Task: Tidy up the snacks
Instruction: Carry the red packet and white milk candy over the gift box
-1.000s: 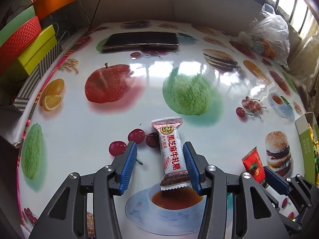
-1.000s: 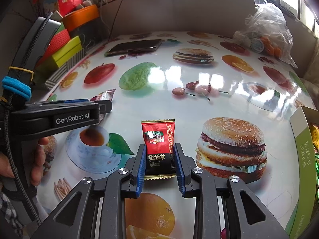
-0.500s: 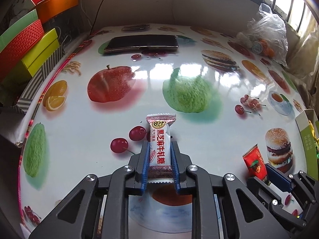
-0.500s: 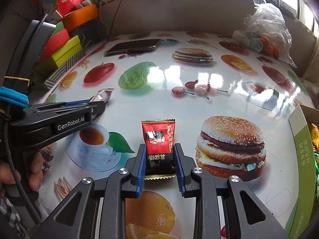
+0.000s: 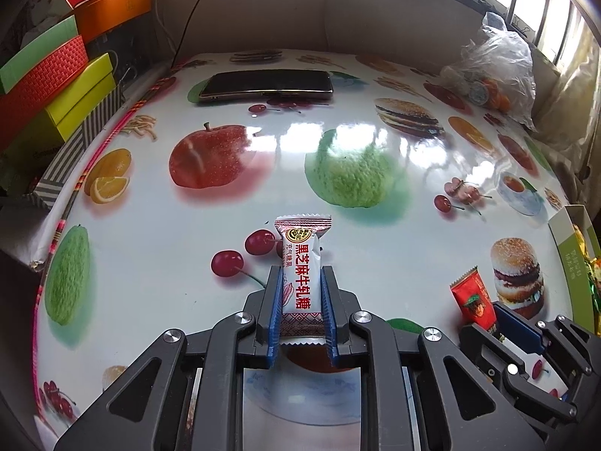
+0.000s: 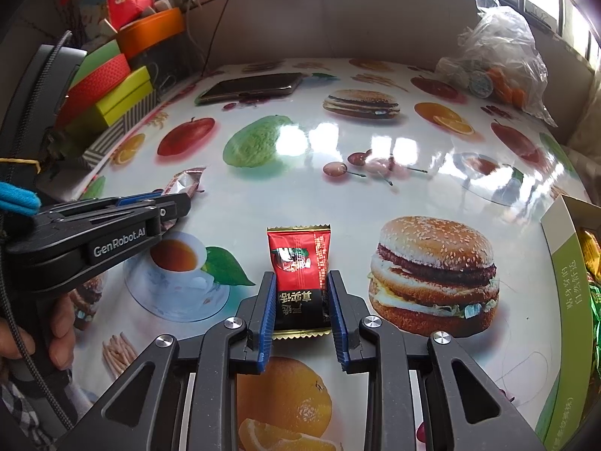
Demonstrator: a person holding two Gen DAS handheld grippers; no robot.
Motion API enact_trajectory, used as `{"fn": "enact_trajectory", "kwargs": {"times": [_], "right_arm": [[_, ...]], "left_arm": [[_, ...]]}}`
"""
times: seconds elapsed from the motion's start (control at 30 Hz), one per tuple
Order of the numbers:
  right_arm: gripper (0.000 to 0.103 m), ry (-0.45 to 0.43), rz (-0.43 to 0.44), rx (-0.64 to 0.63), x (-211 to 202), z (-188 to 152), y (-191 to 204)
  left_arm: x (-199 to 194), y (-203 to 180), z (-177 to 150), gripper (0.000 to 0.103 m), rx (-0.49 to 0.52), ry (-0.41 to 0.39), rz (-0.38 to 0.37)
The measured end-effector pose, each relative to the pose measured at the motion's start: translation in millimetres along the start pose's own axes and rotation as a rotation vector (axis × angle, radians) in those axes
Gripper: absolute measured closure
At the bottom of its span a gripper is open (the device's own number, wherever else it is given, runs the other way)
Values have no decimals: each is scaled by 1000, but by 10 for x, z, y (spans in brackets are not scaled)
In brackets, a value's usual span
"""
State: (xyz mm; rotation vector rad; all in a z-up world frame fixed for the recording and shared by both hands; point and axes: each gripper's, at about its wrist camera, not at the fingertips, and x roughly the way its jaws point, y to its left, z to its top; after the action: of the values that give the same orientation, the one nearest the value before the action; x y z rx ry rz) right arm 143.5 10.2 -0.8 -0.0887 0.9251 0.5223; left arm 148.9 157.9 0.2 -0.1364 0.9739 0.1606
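Here, left gripper (image 5: 300,293): blue pads pressed onto the long sides of the white candy (image 5: 302,274), wrapper pinched across its narrow width, so the stiff middle takes the force and the crimped ends stay free. Far end of the candy jutting beyond the pads, above the printed cherries; whether lifted clear of the table (image 5: 150,225) or touching it, cannot tell.

Right gripper (image 6: 299,304): pads likewise closed on the lower half of the red candy (image 6: 299,263), again by the sides, gold crimped edge left showing behind the pads. Both tools angled downward, a pose suited to picking flat packets off a glossy cloth.

Outward, at the right edge: green box (image 6: 563,263), open, with wrapped sweets inside. Probably the destination, since both candies are gripped ready for carrying. Farther off, unrelated: phone (image 5: 266,84) near the back, plastic bag (image 5: 496,71) at the far right corner, stacked boxes (image 5: 56,86) on the left.
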Motion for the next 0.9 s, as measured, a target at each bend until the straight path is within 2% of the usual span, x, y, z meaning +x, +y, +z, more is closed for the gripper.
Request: {"fn": "enact_trajectory", "kwargs": {"times": [0.53,0.9], "right_arm": [[78,-25,-2,-11,-168,-4,69],[78,-70,-26,10,-472,-38,9]], "left_arm": [[-259,-1,-90,83,15,-39,-4],[-472,-186,-107,83,54,-72,-45]]}}
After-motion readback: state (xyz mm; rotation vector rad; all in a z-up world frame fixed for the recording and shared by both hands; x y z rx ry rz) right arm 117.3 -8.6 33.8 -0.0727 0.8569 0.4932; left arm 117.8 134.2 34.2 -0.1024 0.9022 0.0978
